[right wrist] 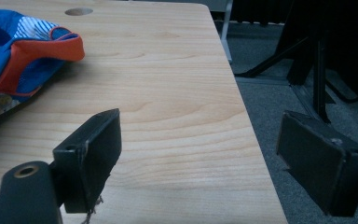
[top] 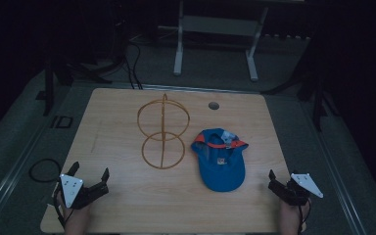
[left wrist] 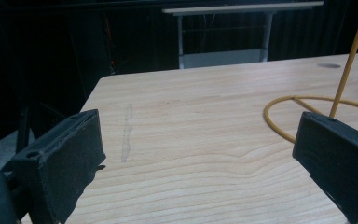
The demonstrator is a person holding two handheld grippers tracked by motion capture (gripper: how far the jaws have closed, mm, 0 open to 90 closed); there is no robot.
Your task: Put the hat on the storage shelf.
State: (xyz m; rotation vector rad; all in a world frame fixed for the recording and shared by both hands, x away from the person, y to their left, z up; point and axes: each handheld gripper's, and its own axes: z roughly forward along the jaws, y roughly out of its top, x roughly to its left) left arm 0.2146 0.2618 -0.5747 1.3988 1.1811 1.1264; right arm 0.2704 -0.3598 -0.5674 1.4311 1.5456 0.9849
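Note:
A blue cap (top: 220,159) with orange trim lies open side up, right of centre on the wooden table (top: 127,205). Left of it stands a golden wire stand (top: 162,131) made of rings on an upright rod. My left gripper (top: 90,170) rests open at the front left corner, with nothing between its jaws. In the left gripper view the gripper (left wrist: 200,140) faces bare wood, with the stand's base ring (left wrist: 279,116) ahead at right. My right gripper (top: 281,178) is open at the front right edge. In the right gripper view the cap (right wrist: 23,51) lies ahead at left.
A round hole (top: 214,105) is cut in the table's far side. In the right gripper view the table's right edge (right wrist: 251,140) runs between the jaws, with grey floor beyond. A white-legged frame (top: 215,29) stands behind the table. A black cable loop (top: 44,170) lies on the floor at left.

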